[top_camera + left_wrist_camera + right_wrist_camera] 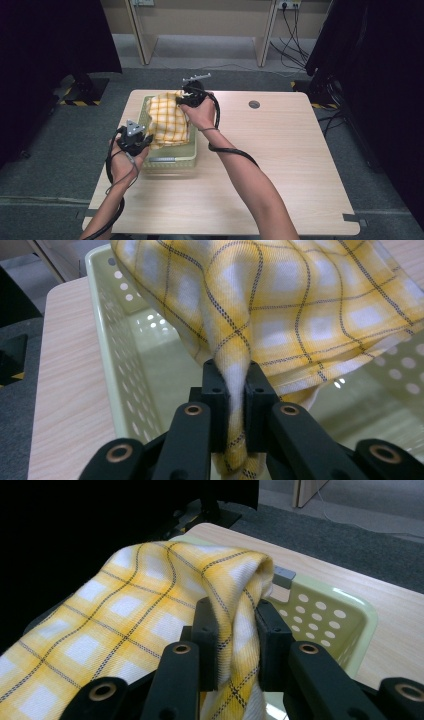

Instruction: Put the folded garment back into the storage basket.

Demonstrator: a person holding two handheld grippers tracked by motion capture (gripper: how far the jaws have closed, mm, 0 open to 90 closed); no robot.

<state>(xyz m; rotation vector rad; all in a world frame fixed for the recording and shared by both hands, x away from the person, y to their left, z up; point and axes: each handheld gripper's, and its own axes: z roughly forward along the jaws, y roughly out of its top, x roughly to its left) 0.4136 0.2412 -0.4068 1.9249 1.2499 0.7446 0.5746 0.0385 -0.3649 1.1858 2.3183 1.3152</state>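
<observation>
A yellow checked cloth [167,120] hangs stretched over a pale green perforated basket [172,161] at the left of the table. My left gripper [146,142] is shut on the cloth's near corner [236,405], just above the basket's front left. My right gripper [181,101] is shut on the far corner [237,625], held over the basket's back edge. In the left gripper view the cloth [300,305] drapes above the basket floor [165,375]. In the right gripper view it slopes away to the left [125,610], with the basket rim [325,610] behind.
The basket stands on a light wooden table [280,150] with a round grommet [254,104] at the back. Black curtains flank both sides. Cables trail from each gripper along the person's forearms.
</observation>
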